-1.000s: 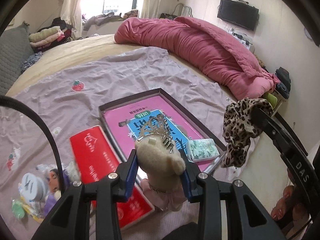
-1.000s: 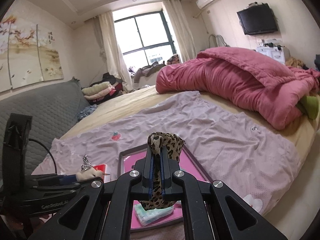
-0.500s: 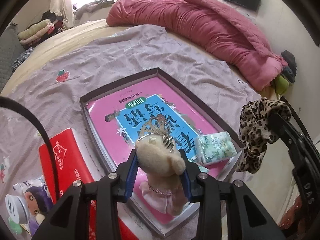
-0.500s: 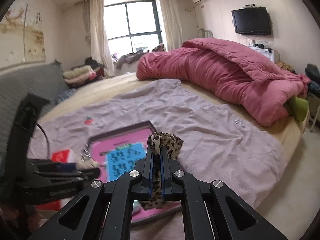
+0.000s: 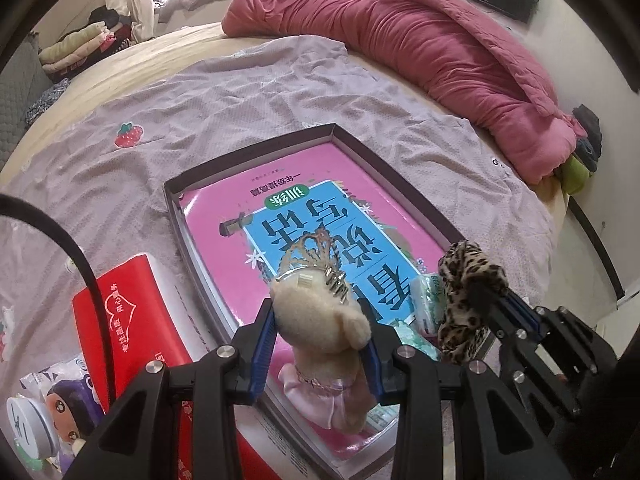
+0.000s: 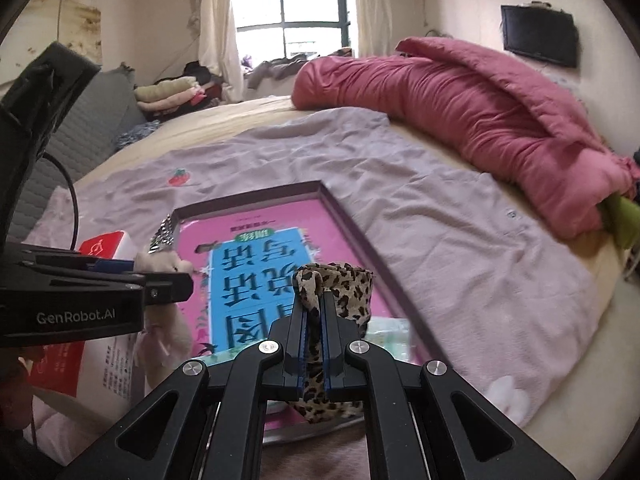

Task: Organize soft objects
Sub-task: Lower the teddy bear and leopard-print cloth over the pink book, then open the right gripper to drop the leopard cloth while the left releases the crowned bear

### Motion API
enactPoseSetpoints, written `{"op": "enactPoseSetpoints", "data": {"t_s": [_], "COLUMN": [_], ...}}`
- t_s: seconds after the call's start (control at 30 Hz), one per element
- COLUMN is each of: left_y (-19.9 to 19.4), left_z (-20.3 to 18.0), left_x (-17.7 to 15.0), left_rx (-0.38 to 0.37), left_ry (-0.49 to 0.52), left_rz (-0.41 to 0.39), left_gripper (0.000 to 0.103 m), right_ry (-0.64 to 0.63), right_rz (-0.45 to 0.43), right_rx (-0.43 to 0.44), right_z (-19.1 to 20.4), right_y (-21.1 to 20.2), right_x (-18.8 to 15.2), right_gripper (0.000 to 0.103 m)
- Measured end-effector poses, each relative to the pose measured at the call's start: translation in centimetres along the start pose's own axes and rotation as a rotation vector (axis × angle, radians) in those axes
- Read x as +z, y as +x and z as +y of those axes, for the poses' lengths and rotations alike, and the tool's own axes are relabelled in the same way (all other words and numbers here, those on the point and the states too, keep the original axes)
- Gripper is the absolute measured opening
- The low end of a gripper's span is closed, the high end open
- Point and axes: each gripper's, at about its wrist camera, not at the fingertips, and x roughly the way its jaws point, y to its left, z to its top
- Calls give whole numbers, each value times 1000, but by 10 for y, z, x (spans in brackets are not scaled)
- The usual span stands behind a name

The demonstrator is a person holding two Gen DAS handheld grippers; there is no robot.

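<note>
My left gripper point(image 5: 320, 320) is shut on a beige plush bear point(image 5: 320, 316) in a pink dress, with a silver tiara comb on its head. It hangs over the near end of a shallow dark-rimmed box point(image 5: 394, 174) that holds a pink and blue book point(image 5: 320, 208). My right gripper point(image 6: 315, 308) is shut on a leopard-print scrunchie point(image 6: 344, 284) above the box's near right corner. In the left wrist view the scrunchie point(image 5: 468, 280) hangs just right of the bear, over a green-patterned tissue pack point(image 5: 424, 292). The right wrist view shows the bear point(image 6: 160, 264) and left gripper point(image 6: 160, 266) at left.
The box lies on a lilac sheet point(image 5: 260, 92) spread over the bed. A red tissue pack point(image 5: 120, 312) lies left of the box, with a small doll packet point(image 5: 68, 408) nearer me. A pink quilt point(image 5: 420, 40) is heaped along the far right; folded clothes point(image 5: 80, 46) sit at the back left.
Both grippers have sunk toward the box, keeping their grips. The bear now hangs over the book's near end, and the scrunchie has come in close beside it from the right.
</note>
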Motion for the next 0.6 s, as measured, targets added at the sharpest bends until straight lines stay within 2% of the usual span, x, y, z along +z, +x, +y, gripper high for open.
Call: {"op": "enactPoseSetpoints", "data": {"t_s": [0.17, 0.43, 0.6], "left_y": [4, 12, 17], "left_z": [-1, -1, -2], "left_x": [1, 1, 2], "left_rx": [3, 5, 6], "left_ry": [4, -3, -2], "left_rz": [5, 17, 21], "left_gripper": [39, 39, 39], "right_ry": [63, 61, 71], "right_rz": [41, 54, 61], "right_rx": [49, 63, 72], "right_z": [-6, -7, -9], "right_y": [13, 17, 17], "right_x": [-7, -13, -16], "right_gripper": [6, 8, 14]}}
